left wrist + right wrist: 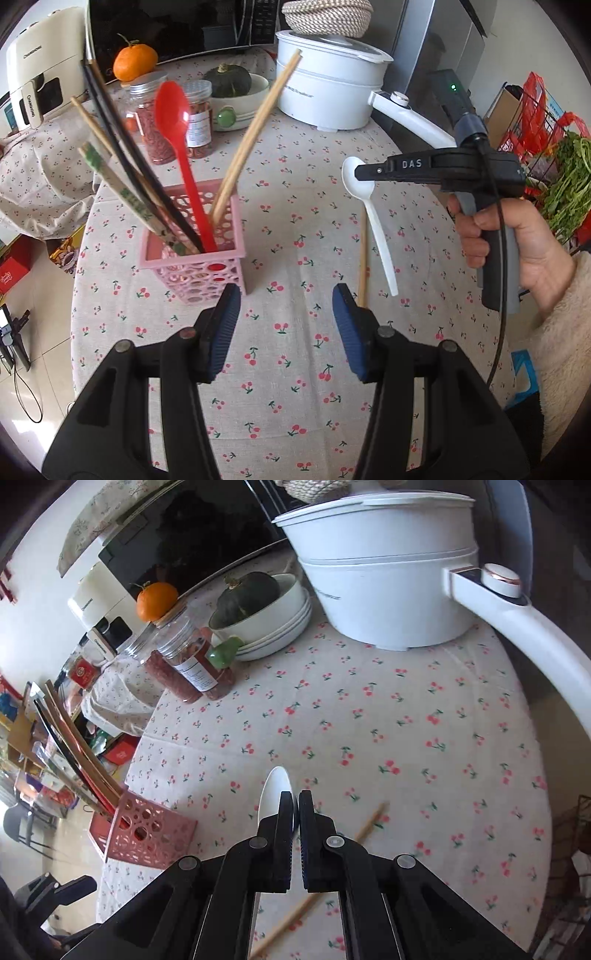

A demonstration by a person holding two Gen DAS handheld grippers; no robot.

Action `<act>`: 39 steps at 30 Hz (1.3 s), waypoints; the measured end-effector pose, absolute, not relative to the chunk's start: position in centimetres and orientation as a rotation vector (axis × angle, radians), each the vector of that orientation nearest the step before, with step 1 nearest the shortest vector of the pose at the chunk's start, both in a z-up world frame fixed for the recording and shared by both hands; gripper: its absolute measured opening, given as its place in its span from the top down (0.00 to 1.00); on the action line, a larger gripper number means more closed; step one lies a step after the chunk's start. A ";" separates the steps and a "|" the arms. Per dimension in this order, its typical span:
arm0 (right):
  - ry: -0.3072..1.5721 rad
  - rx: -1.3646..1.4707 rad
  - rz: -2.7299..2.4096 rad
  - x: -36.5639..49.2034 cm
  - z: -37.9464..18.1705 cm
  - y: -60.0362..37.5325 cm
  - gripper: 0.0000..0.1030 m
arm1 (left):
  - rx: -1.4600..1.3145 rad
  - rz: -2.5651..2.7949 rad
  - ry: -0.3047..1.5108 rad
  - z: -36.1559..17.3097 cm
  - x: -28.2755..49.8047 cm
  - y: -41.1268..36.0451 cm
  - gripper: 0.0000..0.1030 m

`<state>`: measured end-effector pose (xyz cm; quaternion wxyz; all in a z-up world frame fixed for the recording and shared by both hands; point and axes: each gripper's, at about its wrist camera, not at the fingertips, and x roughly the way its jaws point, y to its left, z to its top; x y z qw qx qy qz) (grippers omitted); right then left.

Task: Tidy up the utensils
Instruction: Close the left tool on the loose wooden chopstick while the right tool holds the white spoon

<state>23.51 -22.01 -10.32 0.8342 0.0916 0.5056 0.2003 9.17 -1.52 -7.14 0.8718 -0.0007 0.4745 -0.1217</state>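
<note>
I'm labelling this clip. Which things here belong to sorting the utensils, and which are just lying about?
Job: pink basket, red spoon, white spoon, loose chopstick.
Lying about: white pot, jars, orange, squash.

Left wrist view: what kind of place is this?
Likely a home kitchen or dining corner. A table under a cherry-print tablecloth carries a white electric pot with a long handle, a black-fronted microwave and a pink perforated plastic utensil basket.

utensils in basket (pixel 199 266) on table (pixel 288 369), pot (pixel 328 88) behind
</note>
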 end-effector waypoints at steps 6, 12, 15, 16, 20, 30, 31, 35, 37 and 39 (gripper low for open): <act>1.129 0.160 0.226 18.0 -9.7 -28.6 0.97 | 0.043 -0.320 1.076 -9.4 12.3 -6.9 0.50; 1.181 0.206 0.125 14.7 -9.8 -32.6 0.97 | 0.100 -0.333 1.158 -12.5 16.6 -12.0 0.59; 1.169 0.194 0.140 14.5 -9.5 -32.7 0.97 | 0.136 -0.328 1.179 -13.9 18.3 -14.0 0.61; 1.167 0.190 0.146 14.5 -9.3 -32.8 0.97 | 0.154 -0.331 1.184 -14.3 18.8 -14.6 0.61; 1.148 0.227 0.153 14.5 -8.7 -33.9 0.97 | 0.223 -0.330 1.225 -15.8 20.4 -16.5 0.62; 1.146 0.279 0.151 15.2 -8.6 -35.4 0.97 | 0.216 -0.317 1.290 -15.9 21.6 -17.1 0.71; 1.145 0.283 0.152 15.2 -8.5 -35.4 0.97 | 0.217 -0.318 1.289 -15.8 21.5 -17.2 0.74; 1.139 0.283 0.162 15.0 -8.2 -35.2 0.97 | 0.233 -0.325 1.286 -16.0 21.1 -17.9 0.90; 1.139 0.281 0.169 14.9 -8.2 -35.0 0.97 | 0.251 -0.318 1.277 -16.2 20.8 -18.5 0.92; 1.138 0.276 0.173 14.8 -8.1 -34.9 0.97 | 0.252 -0.313 1.276 -16.1 20.6 -18.6 0.93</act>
